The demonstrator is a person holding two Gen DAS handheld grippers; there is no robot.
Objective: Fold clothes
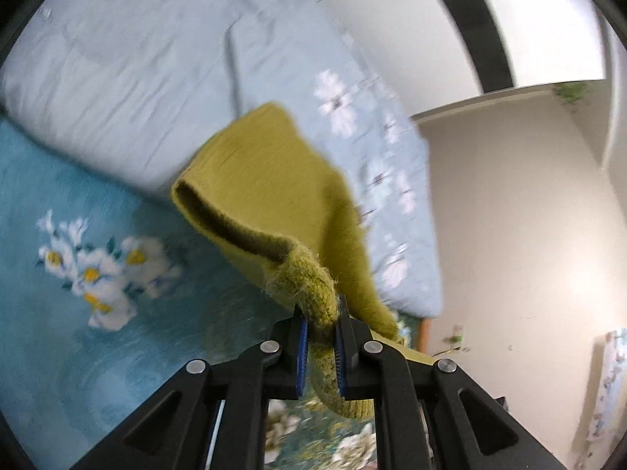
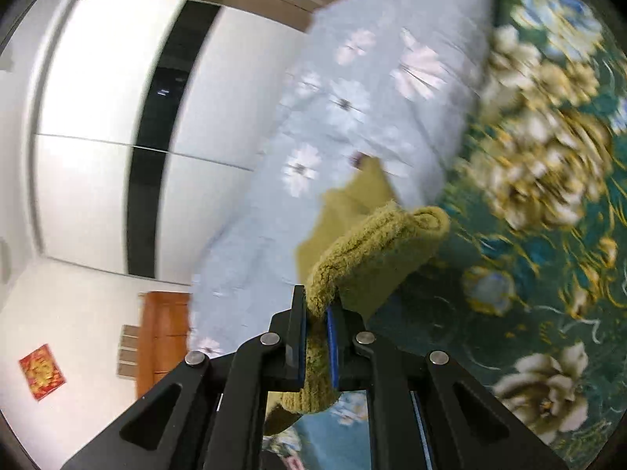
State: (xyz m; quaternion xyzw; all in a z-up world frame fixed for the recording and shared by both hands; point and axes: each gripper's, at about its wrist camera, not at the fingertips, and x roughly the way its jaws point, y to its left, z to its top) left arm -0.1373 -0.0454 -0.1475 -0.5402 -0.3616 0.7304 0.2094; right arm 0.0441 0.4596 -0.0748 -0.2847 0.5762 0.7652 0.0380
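Left wrist view, going left to right. Teal bedspread [image 1: 70,282] with white-and-yellow flower print is filling the lower left, blurred. Above it a pale blue quilt [image 1: 129,78] is lying bunched, its right part showing white daisy print. Centre: olive-yellow knit garment [image 1: 266,180] is hanging in the air above the bedspread, a ribbed hem opening toward the left. Left gripper [image 1: 320,329] is clenching a thick rolled edge of that garment between its blue pads [image 1: 301,352], jaws nearly together with only the knit between them. A tail of the knit is drooping below the jaws. Right of that, a beige wall [image 1: 509,215] and a white wardrobe with a black stripe [image 1: 470,11] are showing.

Right wrist view, left to right. A red-and-gold poster [image 2: 41,372] is hanging low on the white wall, any writing on it too blurred to read. A wooden cabinet [image 2: 164,333] is standing beside it. The white wardrobe with its black stripe is filling the upper left. The quilt is running diagonally through the centre. Right gripper [image 2: 317,329] is clamping a fuzzy fold of the same garment, pads pressing on the knit, the rest bunching ahead of the jaws. Dark green bedspread with gold and cream flowers is filling the right side, blurred.

No brand or label is legible anywhere.
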